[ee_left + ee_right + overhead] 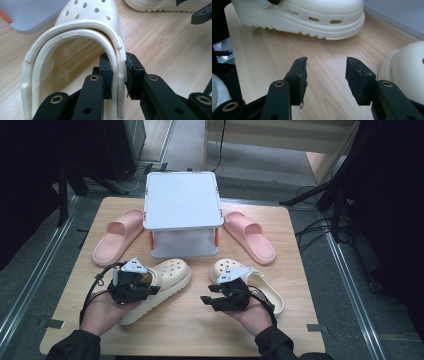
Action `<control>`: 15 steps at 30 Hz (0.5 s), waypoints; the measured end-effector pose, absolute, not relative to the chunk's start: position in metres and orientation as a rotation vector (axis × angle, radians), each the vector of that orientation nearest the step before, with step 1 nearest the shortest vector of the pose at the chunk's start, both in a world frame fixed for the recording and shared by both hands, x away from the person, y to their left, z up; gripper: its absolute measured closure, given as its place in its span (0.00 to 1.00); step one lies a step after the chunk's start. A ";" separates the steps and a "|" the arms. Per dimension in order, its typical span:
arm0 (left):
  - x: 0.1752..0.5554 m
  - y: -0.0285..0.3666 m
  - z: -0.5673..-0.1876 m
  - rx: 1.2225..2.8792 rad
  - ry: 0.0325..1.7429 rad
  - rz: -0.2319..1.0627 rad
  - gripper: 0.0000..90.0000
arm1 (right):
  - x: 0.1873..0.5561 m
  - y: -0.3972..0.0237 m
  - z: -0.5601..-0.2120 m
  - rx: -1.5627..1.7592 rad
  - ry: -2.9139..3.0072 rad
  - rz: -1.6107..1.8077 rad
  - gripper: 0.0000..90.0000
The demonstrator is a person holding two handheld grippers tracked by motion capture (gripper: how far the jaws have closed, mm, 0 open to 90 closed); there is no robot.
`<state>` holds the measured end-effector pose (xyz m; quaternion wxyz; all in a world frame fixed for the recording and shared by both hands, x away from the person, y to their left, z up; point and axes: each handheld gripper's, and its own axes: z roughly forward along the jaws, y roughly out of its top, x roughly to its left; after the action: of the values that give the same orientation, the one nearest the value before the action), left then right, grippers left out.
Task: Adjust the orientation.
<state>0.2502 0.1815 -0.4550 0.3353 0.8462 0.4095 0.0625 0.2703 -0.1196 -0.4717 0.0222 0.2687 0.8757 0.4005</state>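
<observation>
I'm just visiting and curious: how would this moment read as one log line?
left gripper: shut on left clog rim | right gripper: open, empty, over table | right clog: untouched

The high view is evenly lit from above on the wooden table, while the room sinks into near black at the upper left and right of the frame, and the picture is soft and somewhat grainy. The white box lid at the upper middle is bright without harsh glare. In both gripper views the light is soft with faint shadows, the nearest black parts along the bottom edge are slightly blurred, and the edges bend a little.
</observation>
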 end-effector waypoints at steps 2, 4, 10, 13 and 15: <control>0.251 0.179 -0.456 2.213 1.062 0.160 0.86 | 0.270 -0.120 -0.472 0.837 2.710 1.240 0.59; 0.252 0.175 -0.458 2.219 1.057 0.142 0.86 | 0.270 -0.119 -0.473 0.843 2.703 1.242 0.61; 0.254 0.167 -0.466 2.256 1.039 0.098 0.85 | 0.271 -0.114 -0.478 0.854 2.691 1.263 0.68; 0.255 0.167 -0.468 2.253 1.026 0.078 0.84 | 0.270 -0.111 -0.480 0.869 2.693 1.266 0.71; 0.254 0.167 -0.467 2.259 1.006 0.087 0.80 | 0.270 -0.108 -0.482 0.882 2.698 1.273 0.74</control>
<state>0.2539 0.1671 -0.4671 0.3272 0.8627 0.3842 0.0333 0.2702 -0.1082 -0.4816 0.0154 0.2834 0.8673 0.4090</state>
